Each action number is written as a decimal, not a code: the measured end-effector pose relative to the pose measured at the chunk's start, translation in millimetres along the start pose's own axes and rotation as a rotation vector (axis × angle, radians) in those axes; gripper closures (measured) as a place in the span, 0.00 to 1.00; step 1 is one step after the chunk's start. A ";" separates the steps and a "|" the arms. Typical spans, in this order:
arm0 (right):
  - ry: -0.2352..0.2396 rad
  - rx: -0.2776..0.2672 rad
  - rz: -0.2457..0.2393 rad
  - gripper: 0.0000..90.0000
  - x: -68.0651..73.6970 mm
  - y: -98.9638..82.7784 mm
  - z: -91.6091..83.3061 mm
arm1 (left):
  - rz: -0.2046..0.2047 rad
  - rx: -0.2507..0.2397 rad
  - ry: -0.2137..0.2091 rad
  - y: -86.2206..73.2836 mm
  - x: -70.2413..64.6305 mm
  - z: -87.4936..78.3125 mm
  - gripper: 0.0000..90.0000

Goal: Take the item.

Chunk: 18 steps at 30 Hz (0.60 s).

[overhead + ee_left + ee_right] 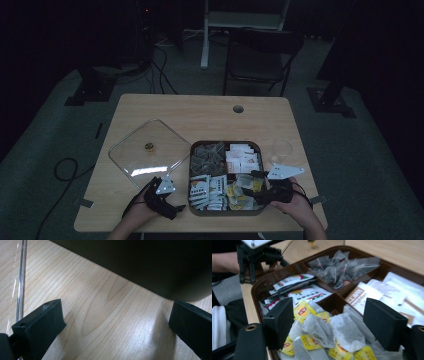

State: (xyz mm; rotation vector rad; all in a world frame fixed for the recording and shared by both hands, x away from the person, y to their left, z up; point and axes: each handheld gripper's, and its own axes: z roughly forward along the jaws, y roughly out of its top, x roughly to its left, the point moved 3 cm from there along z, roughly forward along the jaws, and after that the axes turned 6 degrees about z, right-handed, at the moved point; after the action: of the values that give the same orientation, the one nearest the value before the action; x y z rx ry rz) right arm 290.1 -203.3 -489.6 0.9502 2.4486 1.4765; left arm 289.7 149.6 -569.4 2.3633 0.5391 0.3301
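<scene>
While our right tongs (pixel 332 325) hang over the near right compartment of the dark brown four-part plastic tray (pixel 192 150), their jaws stand apart on either side of a heap of grey tea bags with yellow tags (pixel 324 337). The pads press on nothing that we can see; the bags lie between and below them, so we judge this a pick in preparation rather than a grip. That heap sits at the tray's near right, close to our right hand (pixel 295 205).

Our left tongs (pixel 115 322) are open too, with bare light wooden tabletop (pixel 95 300) between the jaws and the tray's dark outer wall just ahead. We take it they wait there, out of the working hand's way and near enough to steady the tray if it slides.

The clear square lid with a small brass knob (pixel 149 150) lies flat on the tabletop to the left of the tray, leaving all four compartments open from above. A clear glass cup (pixel 282 147) stands just beside the tray's far right corner.

For room: the tray's near wall runs close to the tabletop's front edge, so we have little space to pull back low. Above the tray is free, and the far half of the tabletop is bare. The divider walls beside the heap limit sideways sweep.
</scene>
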 end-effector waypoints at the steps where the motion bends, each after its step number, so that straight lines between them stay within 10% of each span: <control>1: 0.003 0.012 -0.003 0.29 1.1 -0.3 2.5 | 0.000 0.000 0.000 0.0 0.0 0.0 0.00; 18: -0.011 0.164 -0.121 0.53 6.7 -10.0 26.0 | 0.000 0.000 0.000 0.0 0.0 0.0 0.00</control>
State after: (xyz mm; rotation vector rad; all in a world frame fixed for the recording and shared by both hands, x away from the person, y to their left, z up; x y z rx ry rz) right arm 291.0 -183.2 -509.9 0.8178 2.6007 1.2453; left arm 289.8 149.6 -569.4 2.3634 0.5391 0.3300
